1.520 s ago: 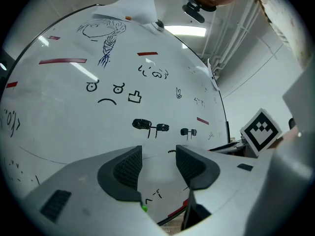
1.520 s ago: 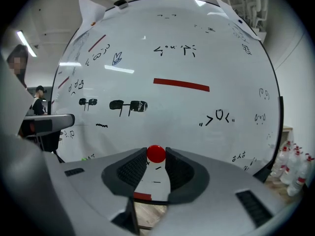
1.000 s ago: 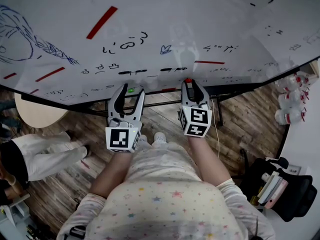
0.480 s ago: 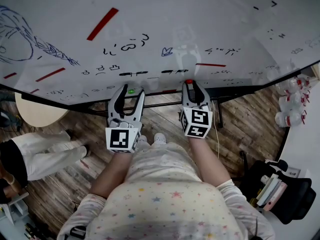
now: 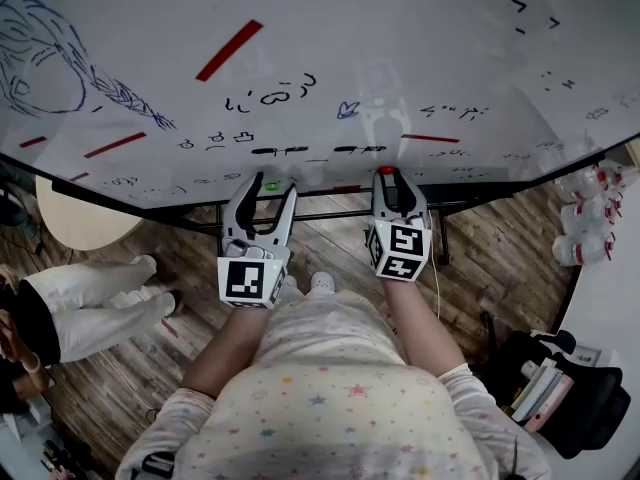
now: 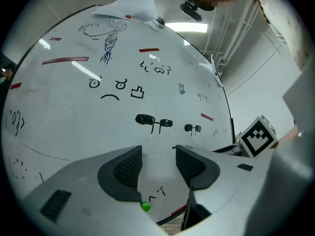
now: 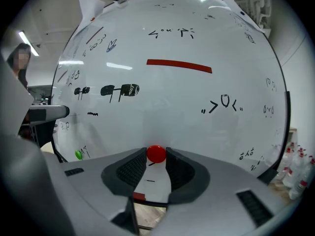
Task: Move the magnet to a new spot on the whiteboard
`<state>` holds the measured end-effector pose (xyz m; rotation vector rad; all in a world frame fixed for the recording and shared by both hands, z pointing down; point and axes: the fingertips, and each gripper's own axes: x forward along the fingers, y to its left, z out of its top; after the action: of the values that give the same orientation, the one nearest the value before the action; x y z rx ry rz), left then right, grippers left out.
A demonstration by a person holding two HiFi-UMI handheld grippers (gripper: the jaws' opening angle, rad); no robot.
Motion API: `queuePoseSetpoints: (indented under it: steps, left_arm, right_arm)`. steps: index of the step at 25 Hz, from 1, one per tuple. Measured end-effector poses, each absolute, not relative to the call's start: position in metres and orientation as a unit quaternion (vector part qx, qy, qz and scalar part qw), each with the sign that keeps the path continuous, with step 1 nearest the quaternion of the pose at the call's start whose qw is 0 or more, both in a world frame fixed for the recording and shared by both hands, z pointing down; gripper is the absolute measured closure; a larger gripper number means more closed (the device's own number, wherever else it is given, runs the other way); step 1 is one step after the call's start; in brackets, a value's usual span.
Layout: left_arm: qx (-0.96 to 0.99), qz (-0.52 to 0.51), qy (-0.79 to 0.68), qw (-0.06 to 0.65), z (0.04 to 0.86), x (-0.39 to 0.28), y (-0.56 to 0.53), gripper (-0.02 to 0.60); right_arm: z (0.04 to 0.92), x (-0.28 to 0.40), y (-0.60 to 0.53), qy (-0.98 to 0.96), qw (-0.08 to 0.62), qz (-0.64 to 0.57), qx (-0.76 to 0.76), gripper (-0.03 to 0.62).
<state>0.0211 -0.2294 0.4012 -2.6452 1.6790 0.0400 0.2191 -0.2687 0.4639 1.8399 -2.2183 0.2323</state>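
Note:
A small round red magnet sits between the tips of my right gripper, which is shut on it against the lower part of the whiteboard. In the head view the red magnet shows at the tip of the right gripper, near the whiteboard's bottom edge. My left gripper stands open beside it with nothing between its jaws. A green magnet lies on the board just ahead of it, and this green magnet shows below the left gripper.
Red strips and marker doodles cover the board. Below it run the stand's bars over a wooden floor. A round table and a seated person's legs are at left, bottles and a black bag at right.
The head view has shifted a little, so the board sits lower and further right in the picture. Both grippers stay at the board's lower edge, the right still on the red magnet.

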Motion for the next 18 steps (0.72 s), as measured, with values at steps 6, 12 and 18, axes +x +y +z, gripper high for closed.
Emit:
queuePoseSetpoints:
  steps: [6, 12, 18]
  left_arm:
    - [-0.844, 0.013, 0.536, 0.004, 0.4001, 0.0223, -0.2273, 0.382]
    - [-0.843, 0.011, 0.537, 0.005, 0.3998, 0.0227, -0.2254, 0.382]
    - [-0.841, 0.013, 0.54, 0.007, 0.398, 0.021, -0.2217, 0.382]
  right_arm:
    - [0.4637, 0.2189, -0.2696, -0.762, 0.127, 0.078, 0.631, 0.47]
    - [0.4643, 0.22, -0.2695, -0.762, 0.128, 0.078, 0.63, 0.46]
    - [0.4608, 0.223, -0.2648, -0.762, 0.122, 0.077, 0.631, 0.439]
